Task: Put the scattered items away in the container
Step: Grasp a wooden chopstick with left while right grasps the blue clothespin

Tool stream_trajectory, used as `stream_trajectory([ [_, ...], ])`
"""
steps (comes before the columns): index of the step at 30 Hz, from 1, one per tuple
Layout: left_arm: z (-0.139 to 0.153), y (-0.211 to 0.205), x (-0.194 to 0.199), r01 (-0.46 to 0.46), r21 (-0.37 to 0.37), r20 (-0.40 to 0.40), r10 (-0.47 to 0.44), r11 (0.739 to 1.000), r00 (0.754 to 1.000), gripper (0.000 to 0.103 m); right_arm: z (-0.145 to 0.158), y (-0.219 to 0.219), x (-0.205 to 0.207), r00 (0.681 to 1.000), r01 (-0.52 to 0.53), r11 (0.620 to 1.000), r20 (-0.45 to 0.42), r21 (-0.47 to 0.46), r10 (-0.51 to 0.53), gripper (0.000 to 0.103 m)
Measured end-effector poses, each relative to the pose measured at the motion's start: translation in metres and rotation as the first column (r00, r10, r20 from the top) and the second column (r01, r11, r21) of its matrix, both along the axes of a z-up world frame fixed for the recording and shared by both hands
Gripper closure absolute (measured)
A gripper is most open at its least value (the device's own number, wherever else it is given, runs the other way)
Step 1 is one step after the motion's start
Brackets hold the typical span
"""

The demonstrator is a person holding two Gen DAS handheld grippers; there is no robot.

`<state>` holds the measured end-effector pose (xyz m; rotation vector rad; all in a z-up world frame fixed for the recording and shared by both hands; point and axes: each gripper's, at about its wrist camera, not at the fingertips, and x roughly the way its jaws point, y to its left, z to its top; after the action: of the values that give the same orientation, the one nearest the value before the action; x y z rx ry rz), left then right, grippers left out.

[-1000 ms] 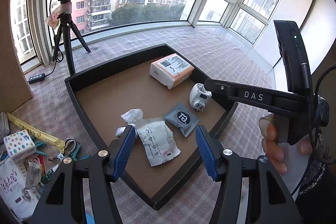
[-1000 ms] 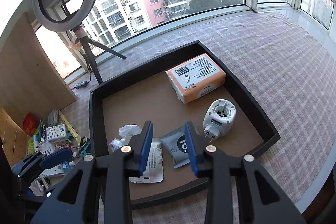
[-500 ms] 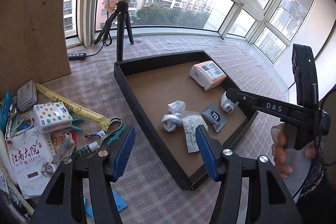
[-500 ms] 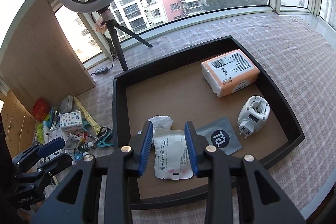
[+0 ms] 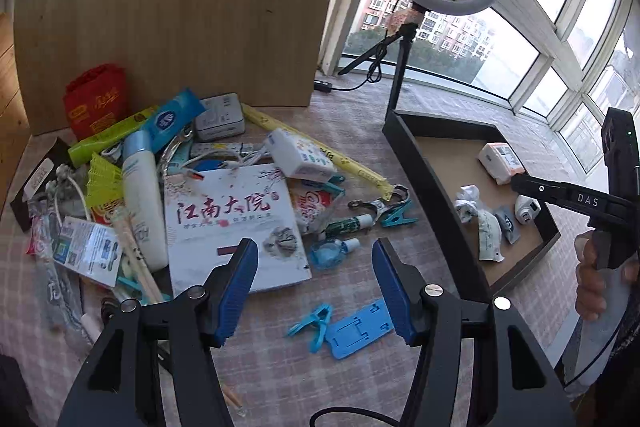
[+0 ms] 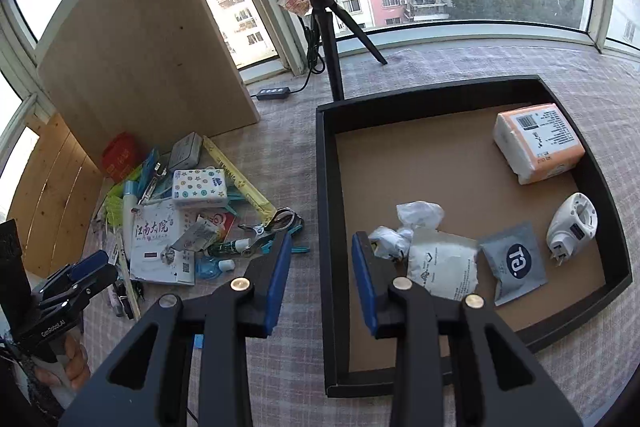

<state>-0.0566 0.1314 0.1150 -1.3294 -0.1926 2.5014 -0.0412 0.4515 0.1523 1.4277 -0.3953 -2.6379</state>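
A black tray (image 6: 326, 195) (image 5: 424, 163) with a brown floor holds an orange tissue pack (image 6: 536, 141), a white plug adapter (image 6: 572, 227), a grey sachet (image 6: 514, 263), a white pouch (image 6: 442, 263) and crumpled white wrappers (image 6: 418, 215). Left of it lies a heap of scattered items: a white booklet with red characters (image 5: 232, 223), a white bottle (image 5: 140, 195), a dotted tissue pack (image 5: 304, 155), a small blue bottle (image 5: 332, 253). My left gripper (image 5: 314, 275) hangs open above the booklet's near corner, nothing between its fingers. My right gripper (image 6: 318, 275) stands open over the tray's left wall, empty.
A blue clip (image 5: 316, 321) and a blue card holder (image 5: 360, 331) lie on the checked cloth near the left gripper. A ring light on a tripod (image 6: 328, 23) stands behind the tray. A wooden board (image 5: 172, 3) leans behind the heap. A power strip (image 6: 274, 93) lies by the tripod.
Both grippers have swung left, away from the tray's middle. The left one now hangs over the heap of items, the right one over the tray's left wall. Neither jaw opening has altered.
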Motion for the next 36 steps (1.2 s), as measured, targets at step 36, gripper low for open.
stream_trajectory([
  [36,-0.08,-0.058,0.029,-0.13,0.04,0.2,0.119,0.991,0.973,0.047,-0.119,-0.188,-0.025,0.845,-0.265,0.953,0.441,-0.147,0.303,0.072],
])
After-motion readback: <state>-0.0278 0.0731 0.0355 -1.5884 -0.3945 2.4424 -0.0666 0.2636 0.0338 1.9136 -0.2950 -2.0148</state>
